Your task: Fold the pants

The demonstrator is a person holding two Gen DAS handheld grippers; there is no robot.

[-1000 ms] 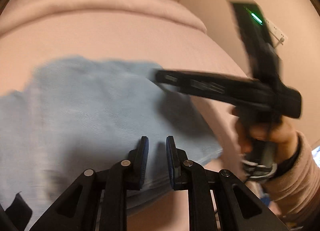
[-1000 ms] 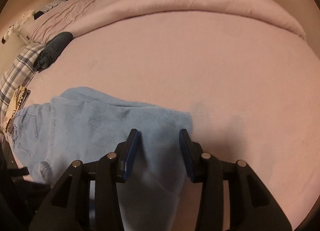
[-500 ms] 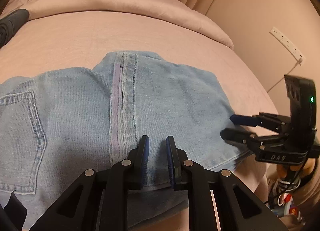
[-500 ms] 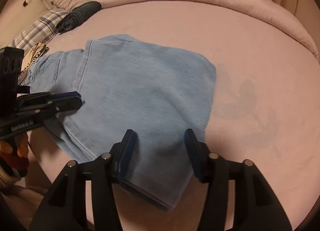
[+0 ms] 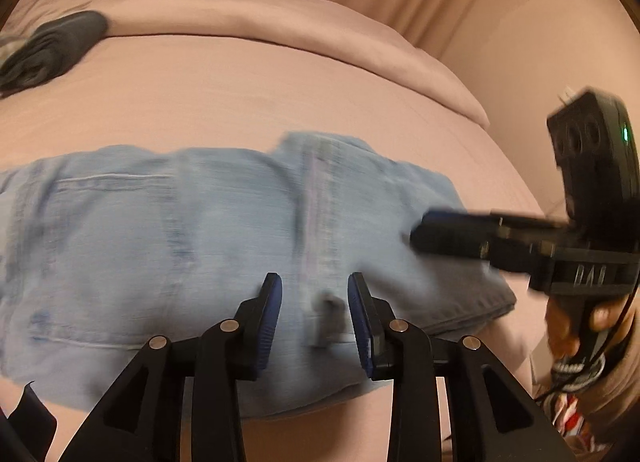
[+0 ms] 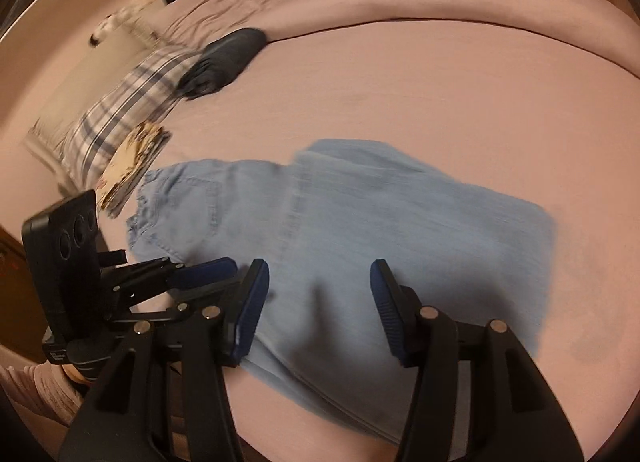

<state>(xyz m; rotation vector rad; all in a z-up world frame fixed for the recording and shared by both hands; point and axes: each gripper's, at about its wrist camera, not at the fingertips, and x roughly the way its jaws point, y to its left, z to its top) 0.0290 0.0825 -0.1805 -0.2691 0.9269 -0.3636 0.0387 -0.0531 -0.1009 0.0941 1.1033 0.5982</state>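
Observation:
Light blue denim pants (image 5: 224, 246) lie folded on the pink bed near its front edge; they also show in the right wrist view (image 6: 360, 229). My left gripper (image 5: 315, 318) is open and empty just above the pants' near edge. My right gripper (image 6: 318, 302) is open wide and empty above the pants' near side. The right gripper shows in the left wrist view (image 5: 436, 234) over the pants' right end. The left gripper shows in the right wrist view (image 6: 200, 276) at the pants' left near edge.
A dark folded garment (image 6: 224, 61) lies at the far left of the bed (image 6: 440, 93), beside a plaid pillow (image 6: 128, 101). A patterned item (image 6: 128, 165) lies left of the pants. The pink duvet is bunched along the back (image 5: 280, 17). A wall stands at the right.
My left gripper has opened wider. My right gripper has opened wider and drawn back a little. Both views have shifted, with motion blur.

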